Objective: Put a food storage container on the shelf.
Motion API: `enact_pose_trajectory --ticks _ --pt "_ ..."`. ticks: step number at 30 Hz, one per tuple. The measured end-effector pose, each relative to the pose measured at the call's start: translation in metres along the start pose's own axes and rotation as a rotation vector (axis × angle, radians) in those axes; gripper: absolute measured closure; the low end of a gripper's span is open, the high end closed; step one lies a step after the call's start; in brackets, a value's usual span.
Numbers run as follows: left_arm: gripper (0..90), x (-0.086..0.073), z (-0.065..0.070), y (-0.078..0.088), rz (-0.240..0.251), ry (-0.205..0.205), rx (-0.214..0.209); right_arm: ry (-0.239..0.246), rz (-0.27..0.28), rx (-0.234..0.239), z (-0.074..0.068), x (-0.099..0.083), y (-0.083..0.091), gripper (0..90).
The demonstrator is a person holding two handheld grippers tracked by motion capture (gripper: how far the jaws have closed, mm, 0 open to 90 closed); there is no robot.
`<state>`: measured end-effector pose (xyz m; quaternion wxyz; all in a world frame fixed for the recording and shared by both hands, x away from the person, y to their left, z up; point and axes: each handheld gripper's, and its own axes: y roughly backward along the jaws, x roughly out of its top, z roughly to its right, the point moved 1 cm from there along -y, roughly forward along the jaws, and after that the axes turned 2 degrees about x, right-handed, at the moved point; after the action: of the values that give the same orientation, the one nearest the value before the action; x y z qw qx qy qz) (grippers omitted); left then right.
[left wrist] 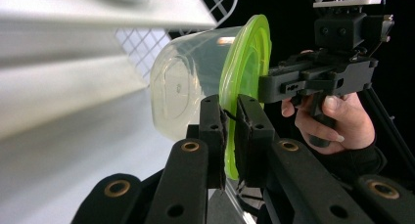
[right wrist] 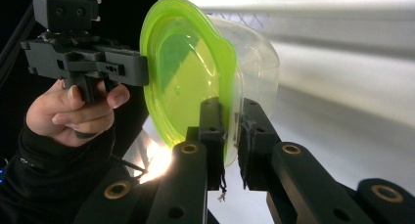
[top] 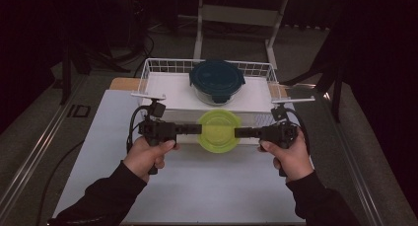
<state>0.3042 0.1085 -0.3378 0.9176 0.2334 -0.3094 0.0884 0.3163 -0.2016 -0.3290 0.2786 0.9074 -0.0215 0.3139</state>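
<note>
- Both tongs, left (top: pixel 197 129) and right (top: pixel 238 132), clamp the green-lidded container (top: pixel 219 131) by its rim.
- Directly behind it: wire basket (top: pixel 148 70) holding a dark-lidded bowl (top: pixel 217 80).

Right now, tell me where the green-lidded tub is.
In the high view the green-lidded tub hangs between the left gripper and right gripper, just before the wire basket.
</note>
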Motion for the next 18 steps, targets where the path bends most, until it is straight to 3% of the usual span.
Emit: enact_pose_trajectory --ticks 8,18 --pt "82.3 0.035 0.018 0.011 0.023 -0.043 0.005 0.033 0.05 0.009 -0.017 0.031 0.014 81.7" --pt "82.3 0.075 0.022 0.014 0.016 -0.068 0.012 0.037 0.079 0.002 -0.022 0.067 0.02 81.7"
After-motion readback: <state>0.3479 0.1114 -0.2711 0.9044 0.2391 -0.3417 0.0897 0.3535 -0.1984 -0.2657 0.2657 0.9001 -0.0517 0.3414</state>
